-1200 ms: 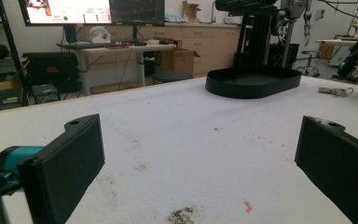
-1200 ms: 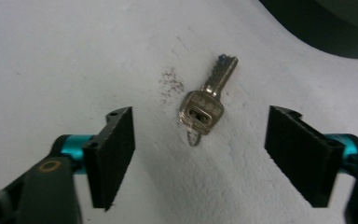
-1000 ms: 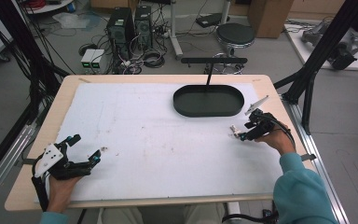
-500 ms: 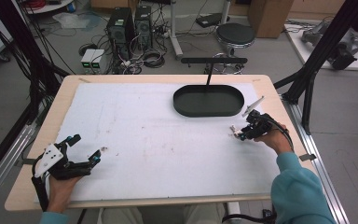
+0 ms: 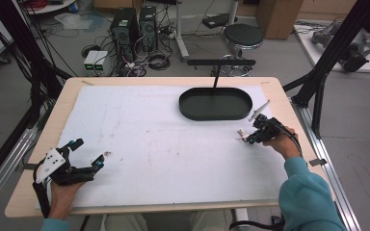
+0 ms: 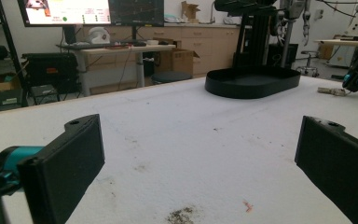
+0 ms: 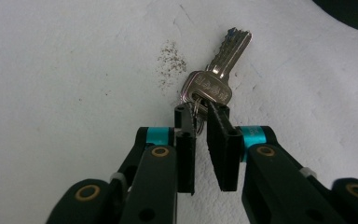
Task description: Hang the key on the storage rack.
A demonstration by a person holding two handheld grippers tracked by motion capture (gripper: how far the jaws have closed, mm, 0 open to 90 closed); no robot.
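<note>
A silver key (image 7: 214,79) on a small ring lies on the white table cover, its blade pointing away from the jaws. My right gripper (image 7: 200,112) is shut on the key's ring, fingertips pinching it just behind the key's head. In the high view the right gripper (image 5: 248,137) sits near the table's right side with the key (image 5: 241,133) at its tip. My left gripper (image 5: 89,153) rests open at the front left corner. Its black pads (image 6: 70,158) stand wide apart with nothing between them. Far off in the left gripper view I see the key (image 6: 331,91) too.
A black oval tray (image 5: 217,103) with an upright post stands at the back right, seen also as the tray (image 6: 251,81) ahead of the left gripper. A thin light stick (image 5: 259,109) lies beside its right end. Dirt specks mark the white cover (image 5: 164,144).
The right gripper has edged slightly left onto the key. The left gripper has not moved.
</note>
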